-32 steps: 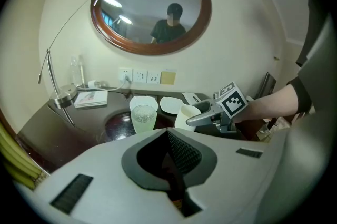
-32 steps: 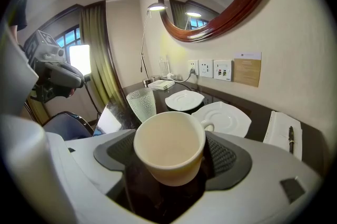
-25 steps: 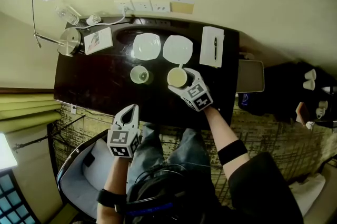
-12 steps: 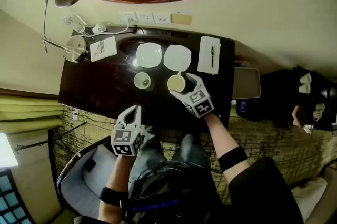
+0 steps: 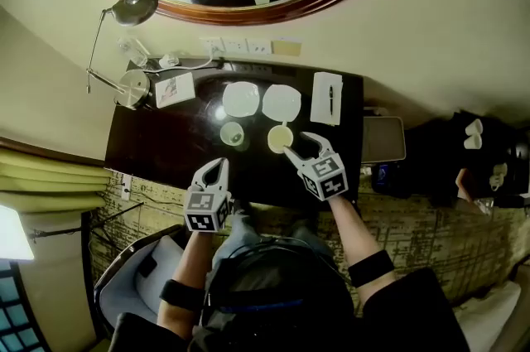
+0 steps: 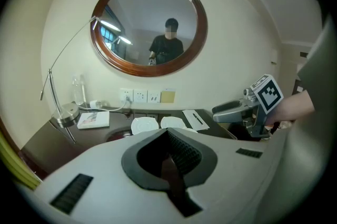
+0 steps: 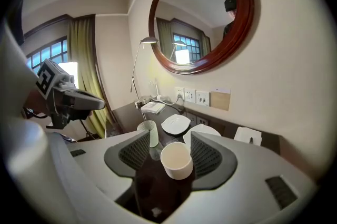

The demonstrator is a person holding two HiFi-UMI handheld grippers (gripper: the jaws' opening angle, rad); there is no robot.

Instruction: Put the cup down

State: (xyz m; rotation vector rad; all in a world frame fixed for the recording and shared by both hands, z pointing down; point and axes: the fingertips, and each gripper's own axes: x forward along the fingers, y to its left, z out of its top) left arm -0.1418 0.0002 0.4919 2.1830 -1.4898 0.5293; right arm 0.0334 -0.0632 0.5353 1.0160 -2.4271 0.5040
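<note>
Right gripper (image 7: pixel 169 137) half open, jaws just closing on nothing; cup (image 7: pixel 176 161) upright on desk (image 7: pixel 152 186) ahead, untouched.

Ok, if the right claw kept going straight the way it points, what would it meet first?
Probably the small white cup standing on the dark table: it sits in line between the right claw's jaws, which have just been closing without gripping it. Depth is unclear.
</note>
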